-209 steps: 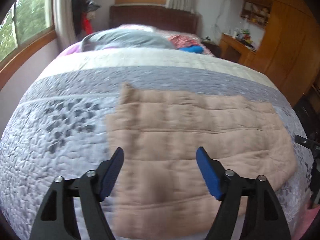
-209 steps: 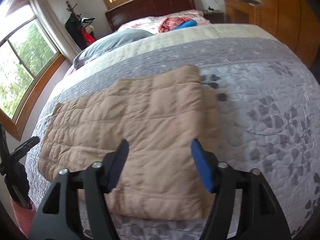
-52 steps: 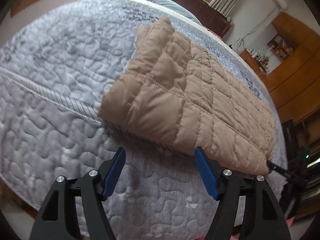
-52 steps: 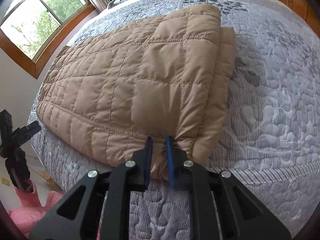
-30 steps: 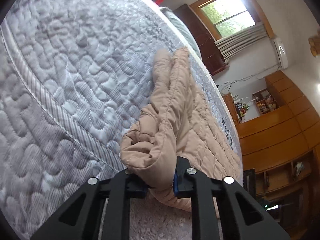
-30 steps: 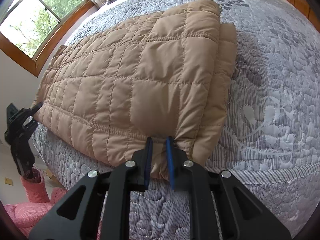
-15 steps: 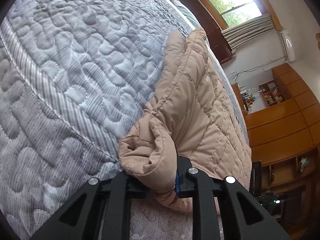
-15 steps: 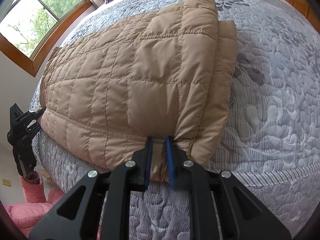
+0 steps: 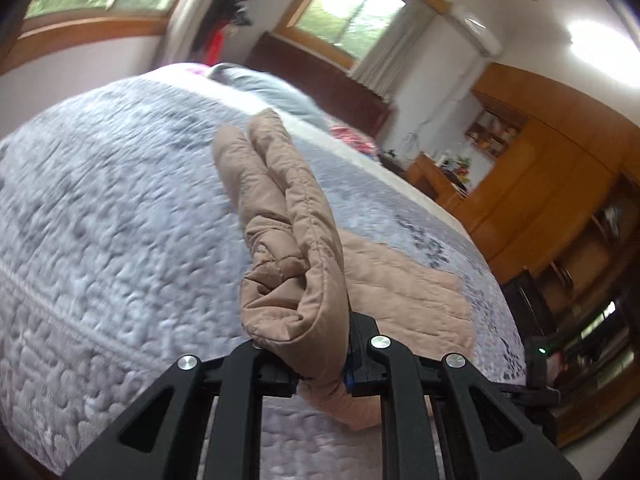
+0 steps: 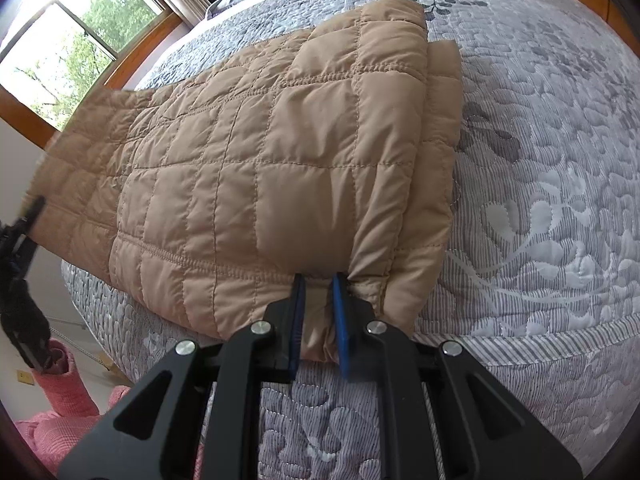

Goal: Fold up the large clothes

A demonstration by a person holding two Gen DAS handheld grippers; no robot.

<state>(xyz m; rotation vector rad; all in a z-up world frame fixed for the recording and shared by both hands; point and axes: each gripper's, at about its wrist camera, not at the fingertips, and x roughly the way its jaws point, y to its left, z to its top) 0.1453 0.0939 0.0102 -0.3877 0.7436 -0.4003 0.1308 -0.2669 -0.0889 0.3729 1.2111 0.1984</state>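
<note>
**Two tools pinching the near edge of a quilted coat on the bed**

The tan quilted coat (image 10: 256, 152) is lying along the near edge of the bed (image 10: 560, 184), folded into a long band. The right tool (image 10: 318, 316) is clamping the coat's near right corner between its blue pads, jaws nearly together on the bunched hem, probably pinning that end so the band keeps its line. The left tool (image 9: 320, 360) is gripping the opposite end, its jaws closing on a thick roll of fabric that is standing up off the bed; seen from the right wrist, that far end is hanging clear of the bed's left edge. Lifting one end while anchoring the other suggests the next fold is going to bring left over right.

The coat (image 9: 288, 248) is puffy, stitched into square cells, with a smooth, slightly shiny shell that creases softly where it is being squeezed. The bedspread (image 9: 100, 240) beneath is grey, quilted in pebbly swirls with leaf motifs.
</note>
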